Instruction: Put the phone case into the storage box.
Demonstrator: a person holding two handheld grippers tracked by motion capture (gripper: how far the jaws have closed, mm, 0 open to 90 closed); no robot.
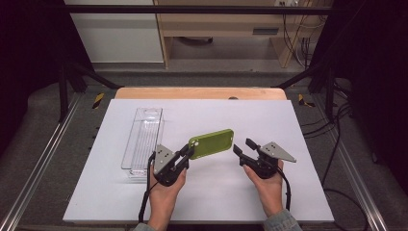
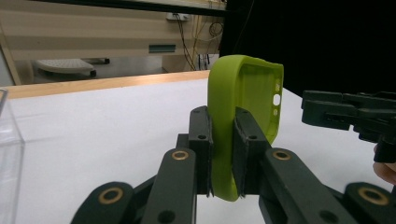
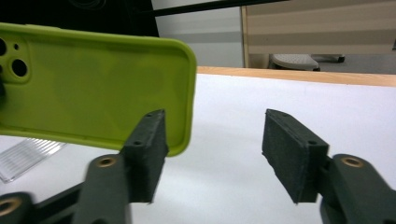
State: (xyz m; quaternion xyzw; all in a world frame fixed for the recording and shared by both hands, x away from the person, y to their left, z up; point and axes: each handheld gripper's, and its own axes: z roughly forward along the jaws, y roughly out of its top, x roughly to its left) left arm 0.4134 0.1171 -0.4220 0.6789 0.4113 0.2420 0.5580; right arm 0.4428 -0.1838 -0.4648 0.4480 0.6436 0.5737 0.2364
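Silicone, by the look of it: the green phone case [image 1: 211, 143] we hold is light, soft and bendy, so it can flex or twist out of a pinch. Our left gripper [image 1: 186, 153] clamps its camera-hole end, holding it above the table [image 1: 288, 192], to the right of the clear plastic tray [image 1: 142, 139]. Our right gripper [image 1: 243, 147] stands open, just beside its free end. We would pinch the thick rim.
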